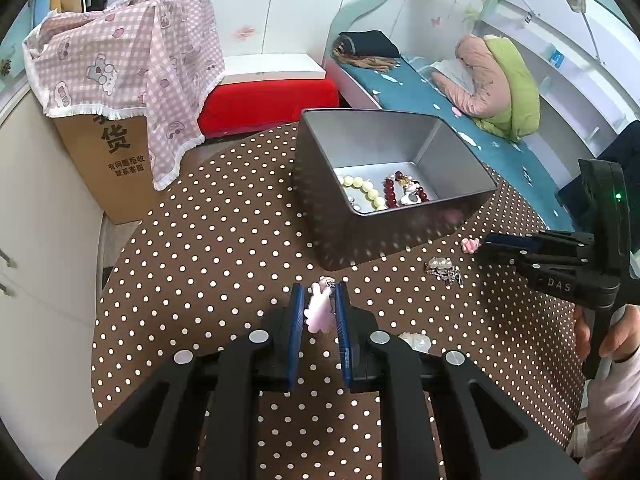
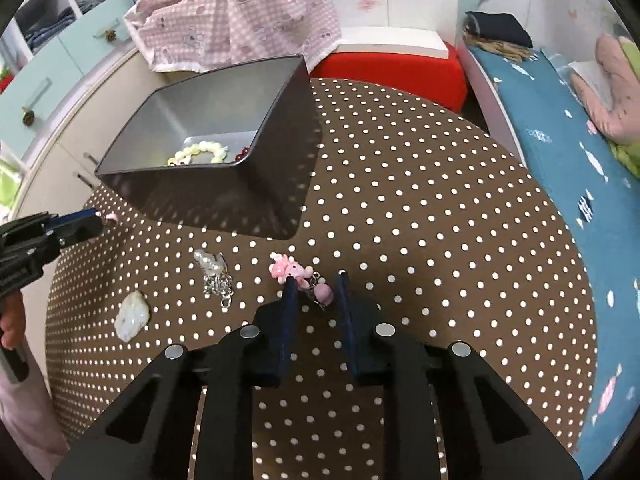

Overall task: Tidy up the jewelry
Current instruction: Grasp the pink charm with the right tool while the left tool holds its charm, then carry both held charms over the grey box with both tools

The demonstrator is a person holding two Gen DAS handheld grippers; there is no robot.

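Left wrist view: the left claw (image 1: 320,304) is pinched narrow on a pale pink charm (image 1: 318,308), held just clear of the dotted tabletop (image 1: 208,264) on the near side of the grey tin (image 1: 384,216). Inside the tin lie a cream bead bracelet (image 1: 362,192) and a dark red bead bracelet (image 1: 400,190), against its near wall. To the tin's right, near its front corner, the right claw (image 1: 486,246) reaches in beside a pink bear charm (image 1: 470,245), with a silver chain piece (image 1: 442,268) just in front. In the right wrist view the right claw (image 2: 316,286) stands partly open, astride that charm's (image 2: 290,270) purple end, its pads not pressing. A pale stone (image 2: 132,316) lies further from the tin, near the tabletop's edge. Right of the tin the tabletop is bare to its curved rim.
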